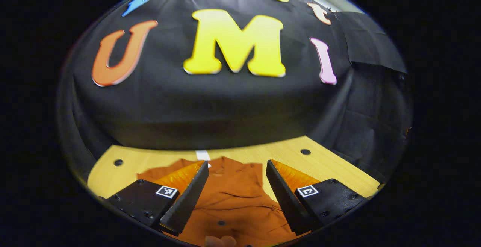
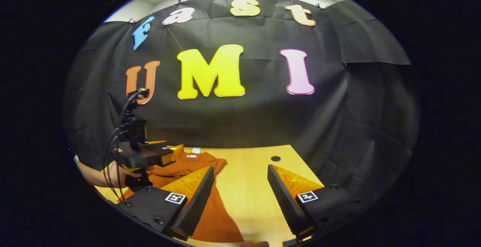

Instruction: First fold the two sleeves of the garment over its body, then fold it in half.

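A rust-orange garment (image 1: 235, 198) lies spread on the wooden table (image 1: 330, 166), its collar toward the booth wall. My left gripper (image 1: 237, 168) hovers open above the garment's middle, nothing between its fingers. In the right gripper view the garment (image 2: 195, 164) lies to the left, with one edge (image 2: 220, 217) running down under the left finger. My right gripper (image 2: 240, 171) is open over bare table beside that edge. The left gripper (image 2: 167, 156) also appears in the right gripper view, held by a hand (image 2: 112, 171) above the garment.
The table (image 2: 251, 187) has round holes (image 1: 305, 151) near its back corners. A white strip (image 1: 203, 155) lies at the table's far edge behind the collar. Black cloth closes off the back and right sides. Fingertips (image 1: 221, 241) show at the bottom edge.
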Demonstrator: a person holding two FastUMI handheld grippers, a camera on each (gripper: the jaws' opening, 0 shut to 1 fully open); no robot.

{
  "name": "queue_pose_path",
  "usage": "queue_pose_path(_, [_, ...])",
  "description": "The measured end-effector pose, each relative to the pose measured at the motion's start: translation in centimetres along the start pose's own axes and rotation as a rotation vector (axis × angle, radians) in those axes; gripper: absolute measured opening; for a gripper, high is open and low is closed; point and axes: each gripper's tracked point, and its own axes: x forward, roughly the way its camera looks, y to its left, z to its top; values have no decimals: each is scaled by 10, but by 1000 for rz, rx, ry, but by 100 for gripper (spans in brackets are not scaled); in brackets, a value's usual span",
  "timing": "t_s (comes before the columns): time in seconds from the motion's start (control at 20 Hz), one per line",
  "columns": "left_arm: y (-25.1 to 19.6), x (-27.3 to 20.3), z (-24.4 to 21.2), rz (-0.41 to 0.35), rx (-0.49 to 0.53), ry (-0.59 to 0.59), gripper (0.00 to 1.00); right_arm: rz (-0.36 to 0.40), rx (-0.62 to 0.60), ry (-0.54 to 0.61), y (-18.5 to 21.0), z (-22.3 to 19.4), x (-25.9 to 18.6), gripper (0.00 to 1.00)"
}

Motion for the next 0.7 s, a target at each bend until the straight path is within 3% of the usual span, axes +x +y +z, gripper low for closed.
queue_pose_path(0.15, [47,-61,28,63,-18,-47,99,74,11,-8,27,1,13,92])
queue_pose_path(0.25, [68,-102,33,56,-61,-45,99,97,20,4,29,-4,16,94])
queue_pose_path(0.5, [129,-164,-28,94,-128,70,99,100,-17,96,5,-41,14,96])
queue_pose_path(0.7, [140,-213,-119,38,-229,300,98,110,-45,238,-15,-99,-6,95])
